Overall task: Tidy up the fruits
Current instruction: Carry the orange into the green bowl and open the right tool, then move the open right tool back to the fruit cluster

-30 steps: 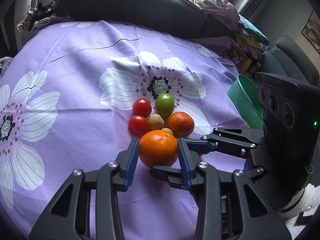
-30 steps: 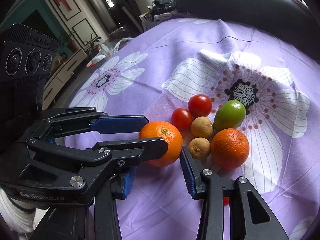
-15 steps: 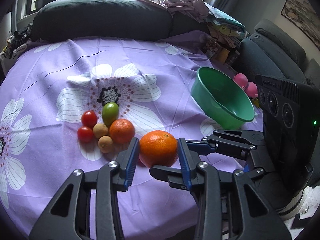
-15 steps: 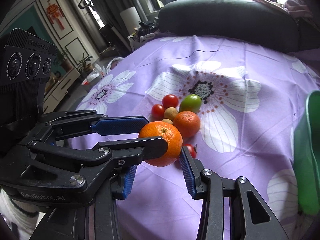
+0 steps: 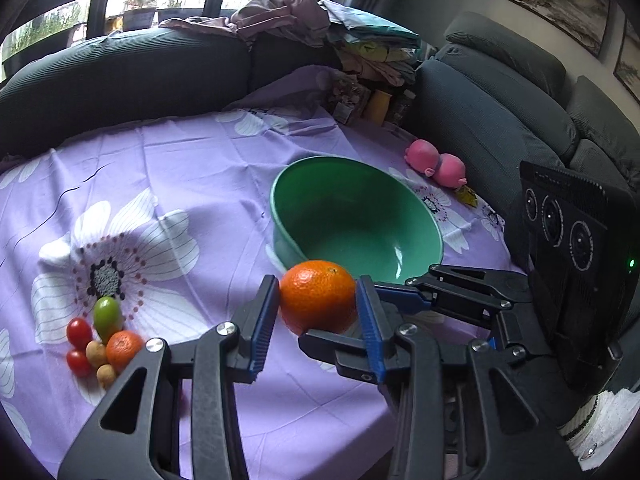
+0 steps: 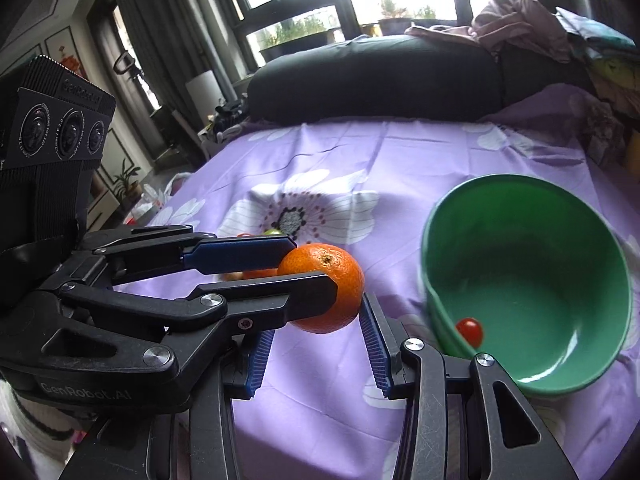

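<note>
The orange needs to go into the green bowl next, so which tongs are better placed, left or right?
Left. The left tongs are shut on the orange, right at the near rim of the green bowl. The right tongs are open and hold nothing.

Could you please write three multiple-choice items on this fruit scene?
1. Where is the big orange?
A. In the bowl
B. Between the left gripper's fingers
C. On the sofa

2. What colour is the bowl?
A. Pink
B. White
C. Green

3. How is the right gripper?
A. Open, holding nothing
B. Shut on a lime
C. Shut on the bowl's rim

Answers:
1 B: the orange sits clamped in the left gripper, short of the bowl.
2 C: the bowl is green inside and out.
3 A: the right gripper has its fingers spread with only cloth between them.
</note>
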Tool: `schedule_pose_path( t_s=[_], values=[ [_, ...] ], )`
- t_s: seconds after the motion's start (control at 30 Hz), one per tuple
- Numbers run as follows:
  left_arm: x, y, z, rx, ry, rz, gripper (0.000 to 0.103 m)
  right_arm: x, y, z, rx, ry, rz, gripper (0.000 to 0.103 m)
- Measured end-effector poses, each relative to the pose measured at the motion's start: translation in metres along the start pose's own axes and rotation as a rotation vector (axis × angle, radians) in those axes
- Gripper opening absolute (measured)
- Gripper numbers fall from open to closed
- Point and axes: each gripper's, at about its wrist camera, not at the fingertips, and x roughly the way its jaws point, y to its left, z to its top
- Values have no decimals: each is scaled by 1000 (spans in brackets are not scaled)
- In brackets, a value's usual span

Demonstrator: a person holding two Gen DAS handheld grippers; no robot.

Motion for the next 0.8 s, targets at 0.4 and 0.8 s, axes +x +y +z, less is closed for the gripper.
schedule_pose_path(
  t_s=[0.4,0.8],
  values=[
    [64,-34,28,47,66,-118,40,-23,-67,-10,125,-48,-127,44],
    [53,-10,35,-48,39,-82,72,-23,-90,-11,152,-52,-224,44]
  ],
)
